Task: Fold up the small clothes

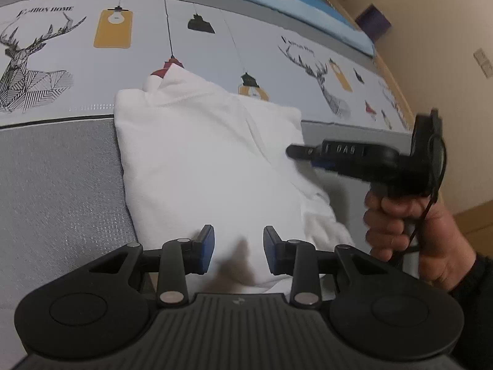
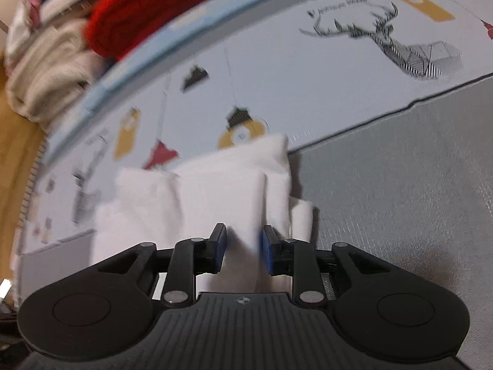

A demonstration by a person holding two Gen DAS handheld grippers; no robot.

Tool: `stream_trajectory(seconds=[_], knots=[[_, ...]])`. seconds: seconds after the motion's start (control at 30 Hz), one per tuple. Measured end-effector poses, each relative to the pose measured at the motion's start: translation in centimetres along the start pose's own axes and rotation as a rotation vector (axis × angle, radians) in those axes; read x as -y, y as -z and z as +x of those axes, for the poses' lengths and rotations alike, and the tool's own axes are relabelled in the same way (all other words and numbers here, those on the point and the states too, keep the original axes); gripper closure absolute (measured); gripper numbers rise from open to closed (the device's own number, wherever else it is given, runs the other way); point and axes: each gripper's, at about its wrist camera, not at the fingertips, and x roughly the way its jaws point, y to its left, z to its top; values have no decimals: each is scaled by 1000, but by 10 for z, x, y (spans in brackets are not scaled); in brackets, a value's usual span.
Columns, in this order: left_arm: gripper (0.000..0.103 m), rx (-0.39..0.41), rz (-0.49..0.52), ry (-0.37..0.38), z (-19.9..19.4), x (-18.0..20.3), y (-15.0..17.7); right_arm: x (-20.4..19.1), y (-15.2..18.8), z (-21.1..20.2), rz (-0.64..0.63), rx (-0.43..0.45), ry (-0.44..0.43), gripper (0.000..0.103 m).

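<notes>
A white garment (image 1: 203, 160) lies folded into a rough rectangle on the printed bed cover, with a bunched part at its right near edge. My left gripper (image 1: 238, 251) is open and empty, just above the garment's near edge. My right gripper (image 1: 292, 151) comes in from the right, held in a hand, over the garment's right side. In the right wrist view the right gripper (image 2: 242, 251) is open, with the white garment (image 2: 222, 191) between and beyond its fingers; the view is blurred and I cannot tell whether it touches the cloth.
The bed cover (image 1: 61, 166) has a grey woven band near me and a deer and lamp print (image 1: 30, 67) farther off. Folded red (image 2: 160, 9) and beige (image 2: 52, 71) clothes are stacked beyond the bed's blue edge. A beige wall (image 1: 431, 30) stands to the right.
</notes>
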Motion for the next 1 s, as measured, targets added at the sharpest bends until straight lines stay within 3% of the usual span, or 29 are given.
stream_trajectory(seconds=[0.07, 0.23, 0.3, 0.37, 0.43, 0.53, 0.63, 0.83, 0.9, 1.0], knots=[[62, -11, 22, -22, 3, 0, 0, -2, -1, -4, 3, 25, -7, 95], [56, -36, 63, -53, 13, 6, -2, 5, -2, -59, 30, 215, -96, 98], [56, -52, 83, -66, 20, 11, -1, 21, -3, -73, 49, 250, -40, 98], [51, -67, 100, -86, 28, 16, 1, 39, -4, -67, 89, 214, 32, 98], [48, -82, 124, -123, 35, 21, 4, 49, -4, -50, 89, 123, 34, 96], [47, -80, 126, -155, 37, 23, 7, 50, 0, -49, 75, 111, 86, 81], [47, -75, 112, -167, 34, 17, 4, 55, 8, -65, 110, 105, -25, 76], [44, -86, 93, -195, 30, 7, 5, 37, 34, -74, -142, -56, -103, 61], [42, -92, 93, -195, 31, 6, 8, 34, 44, -71, -205, -121, -101, 61], [40, -111, 91, -199, 35, 6, 14, 31, 60, -79, -283, -145, -94, 61]])
